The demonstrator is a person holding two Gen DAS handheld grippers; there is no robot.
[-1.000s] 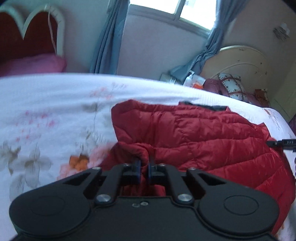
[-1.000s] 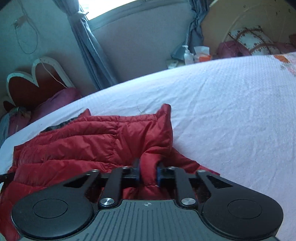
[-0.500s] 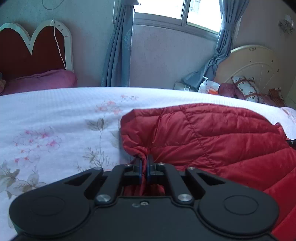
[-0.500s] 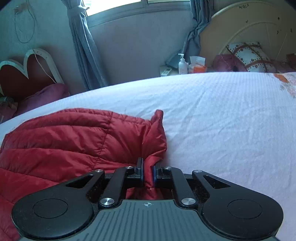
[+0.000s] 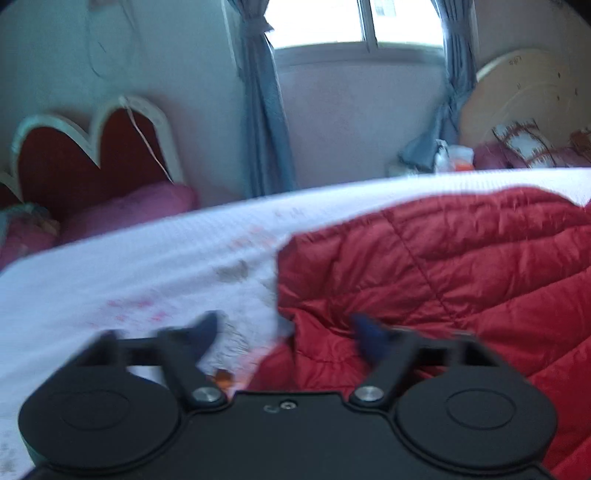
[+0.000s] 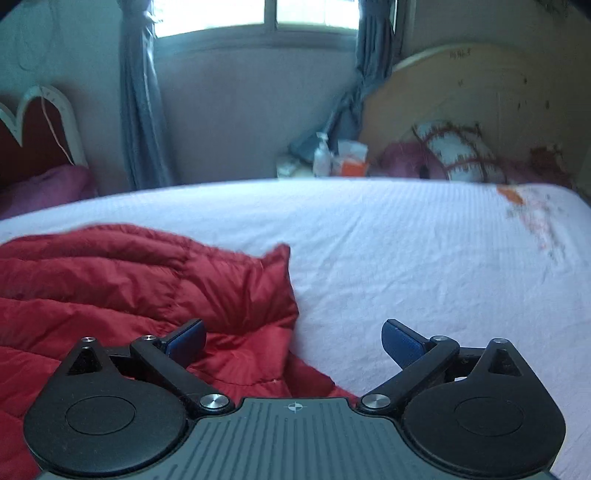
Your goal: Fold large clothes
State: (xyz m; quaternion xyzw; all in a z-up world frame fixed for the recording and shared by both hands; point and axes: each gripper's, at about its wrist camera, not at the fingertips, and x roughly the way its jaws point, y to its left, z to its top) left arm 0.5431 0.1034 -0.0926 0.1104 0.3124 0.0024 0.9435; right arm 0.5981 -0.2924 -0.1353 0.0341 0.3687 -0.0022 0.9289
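1. Nearest, the left gripper [image 5: 286,328] has its jaws spreading wide; its blue pads [image 5: 205,330] are smeared by motion blur, and nothing is pinched between them, though the jacket's edge lies in the gap below.
2. Likewise the right gripper [image 6: 293,338] is opening, its pads [image 6: 400,341] sharp and well apart; the jacket's corner sits under the gap, free of both pads.
3. The red jacket [image 5: 443,266] lies flat on the bed [image 6: 406,258]. The left view shows its left edge, with the rest cut off by the frame on the right and hidden under the gripper body below. The right view shows its right edge, ending in a small upturned corner, and the frame's left side cuts it off.
4. Beside the jacket, the white sheet bears a floral print [image 5: 147,310], too blurred in the left view to make out; a faint orange patch [image 6: 513,195] shows at the far right in the right view.
5. Past the bed's far edge, a pink pillow [image 5: 129,206] lies under a red heart-shaped headboard [image 5: 92,147], part cut off at the left.
6. Farther right, a patterned cushion [image 6: 458,155] leans on a round pale board [image 6: 461,92]; small bottles and boxes [image 6: 340,158] beside it are too blurred to name.
7. Farthest, blue curtains [image 6: 140,110] flank a bright window [image 6: 258,14], its top cut off.
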